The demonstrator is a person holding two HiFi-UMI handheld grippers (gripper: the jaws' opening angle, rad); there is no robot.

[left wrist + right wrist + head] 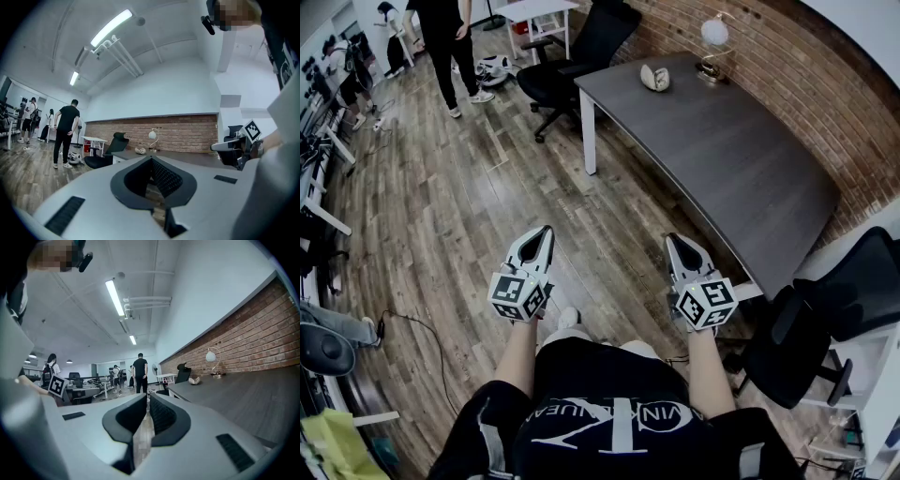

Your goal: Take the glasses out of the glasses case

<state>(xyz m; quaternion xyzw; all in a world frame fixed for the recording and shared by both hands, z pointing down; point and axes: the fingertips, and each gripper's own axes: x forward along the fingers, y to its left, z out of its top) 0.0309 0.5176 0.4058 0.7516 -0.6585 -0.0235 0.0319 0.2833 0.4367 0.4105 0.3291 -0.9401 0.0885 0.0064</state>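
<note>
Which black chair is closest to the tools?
The chair by the table's near end, just right of the right tool. The other black chair stands far off at the table's far end.

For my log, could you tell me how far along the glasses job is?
Nothing looks done: the pale clamshell glasses case lies far off on the dark grey table. Nothing is in hand; the left gripper and right gripper are shut and empty. Reaching and emptying the case remain.
</note>
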